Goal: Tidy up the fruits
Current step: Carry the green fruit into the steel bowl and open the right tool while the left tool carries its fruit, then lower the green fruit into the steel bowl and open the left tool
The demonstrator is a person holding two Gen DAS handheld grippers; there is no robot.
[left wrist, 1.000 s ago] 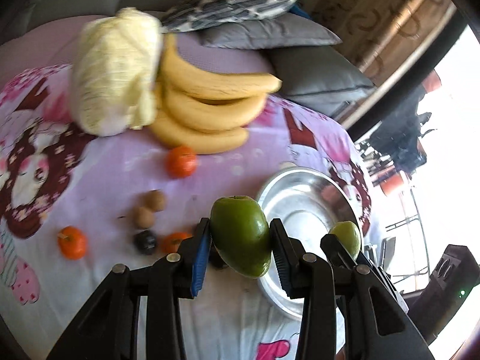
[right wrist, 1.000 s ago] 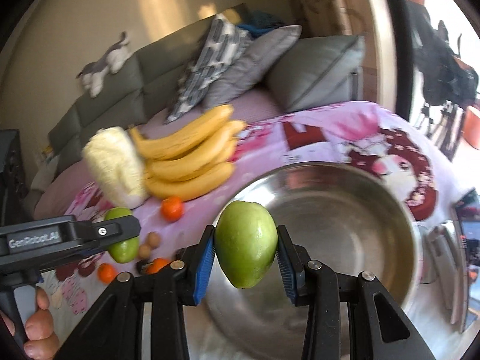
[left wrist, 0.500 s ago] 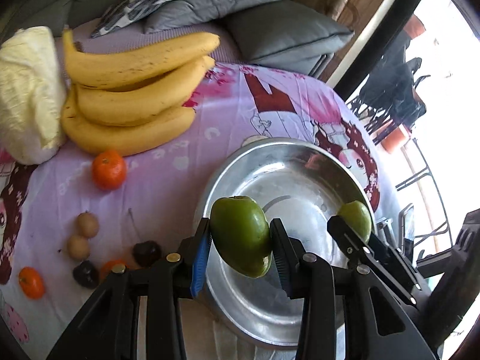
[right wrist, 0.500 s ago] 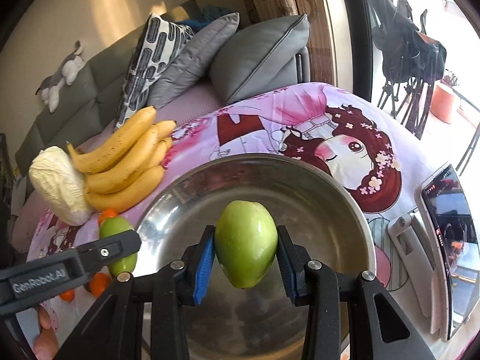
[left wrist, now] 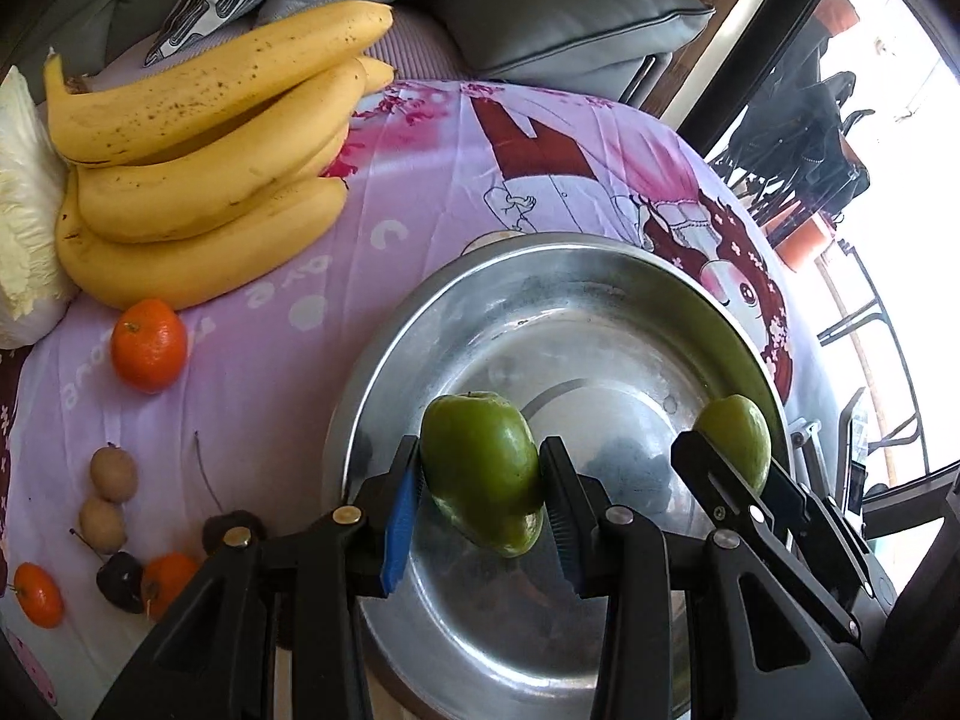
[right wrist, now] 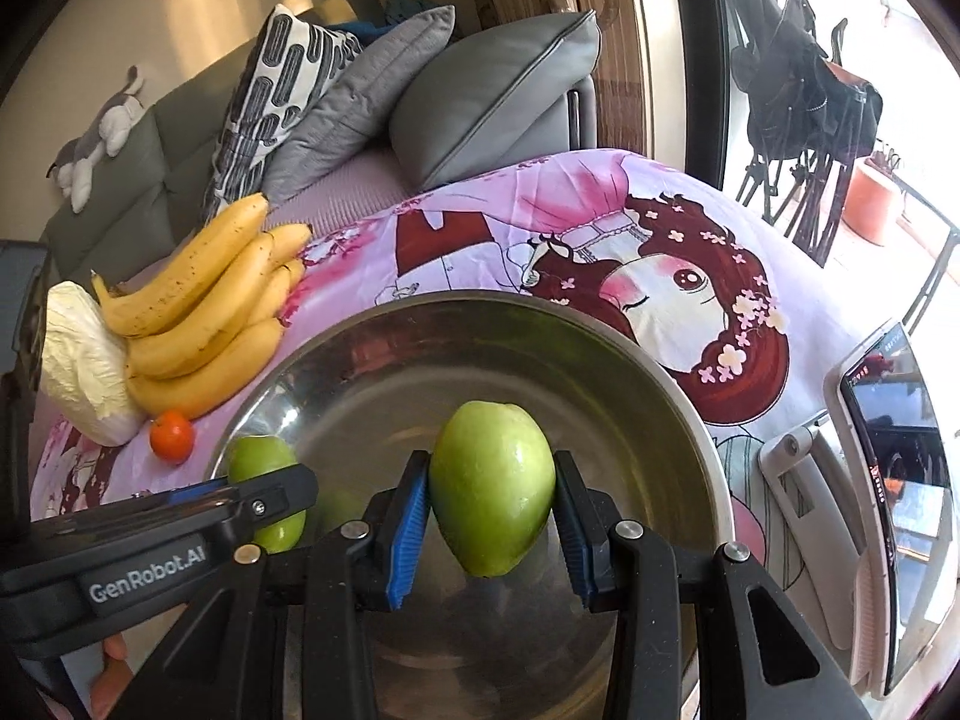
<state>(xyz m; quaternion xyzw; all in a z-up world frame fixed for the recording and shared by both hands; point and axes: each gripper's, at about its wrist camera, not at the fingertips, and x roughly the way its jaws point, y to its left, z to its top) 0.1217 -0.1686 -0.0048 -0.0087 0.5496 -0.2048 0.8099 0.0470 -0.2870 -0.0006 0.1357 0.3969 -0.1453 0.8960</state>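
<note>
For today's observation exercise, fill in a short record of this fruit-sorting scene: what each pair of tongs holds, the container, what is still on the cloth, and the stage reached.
left tongs: shut on a dark green fruit, held over the bowl
right tongs: shut on a light green fruit, also over the bowl
bowl: round metal, nothing resting inside
cloth: pink cartoon print
fruit on cloth: bananas, tangerine, small brown and dark fruits at left
beside bananas: cabbage
stage: both green fruits gripped, not yet released

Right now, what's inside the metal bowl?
The metal bowl looks empty; both green fruits hang above it in grippers. Its near floor is hidden behind them.
</note>
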